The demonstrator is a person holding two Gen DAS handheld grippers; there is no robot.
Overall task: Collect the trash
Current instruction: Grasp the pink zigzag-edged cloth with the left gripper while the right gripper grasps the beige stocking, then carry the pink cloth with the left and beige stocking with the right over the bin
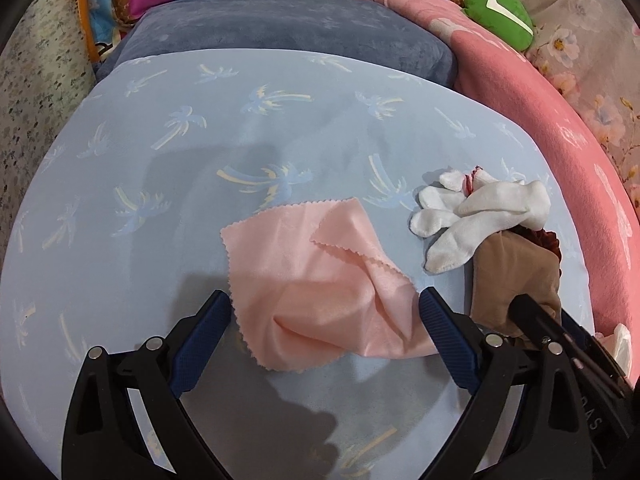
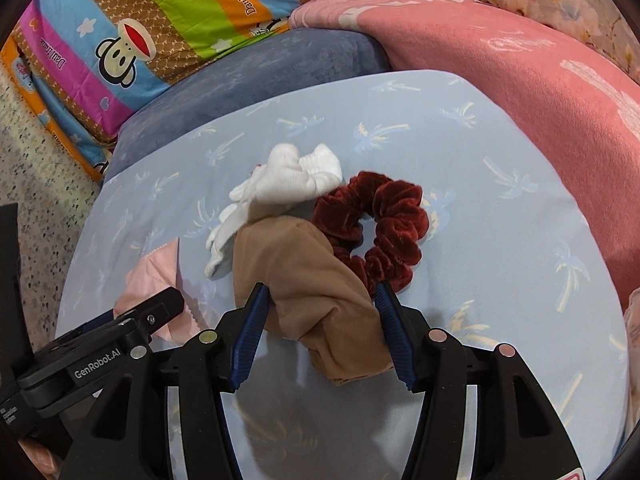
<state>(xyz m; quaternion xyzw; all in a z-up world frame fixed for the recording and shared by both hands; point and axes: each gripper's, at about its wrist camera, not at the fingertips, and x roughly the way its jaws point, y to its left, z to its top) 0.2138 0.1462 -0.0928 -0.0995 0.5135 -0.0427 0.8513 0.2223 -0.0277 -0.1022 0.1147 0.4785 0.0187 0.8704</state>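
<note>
A pink cloth [image 1: 320,280] lies crumpled on the light blue palm-print sheet [image 1: 200,160]. My left gripper [image 1: 326,300] is open with its fingers either side of the cloth's near part. To the right lie white socks [image 1: 472,216], a tan stocking [image 1: 516,280] and a dark red scrunchie [image 2: 380,228]. My right gripper [image 2: 320,292] is open, its fingers astride the tan stocking [image 2: 316,292]. The white socks [image 2: 288,184] lie just beyond, and the pink cloth [image 2: 156,276] shows at left behind the left gripper's body.
A grey-blue pillow [image 1: 296,28], a striped cartoon quilt [image 2: 152,24], a pink blanket [image 2: 520,80] along the right and a green plush [image 1: 500,12] ring the sheet. Speckled floor [image 1: 36,100] lies left of the bed edge.
</note>
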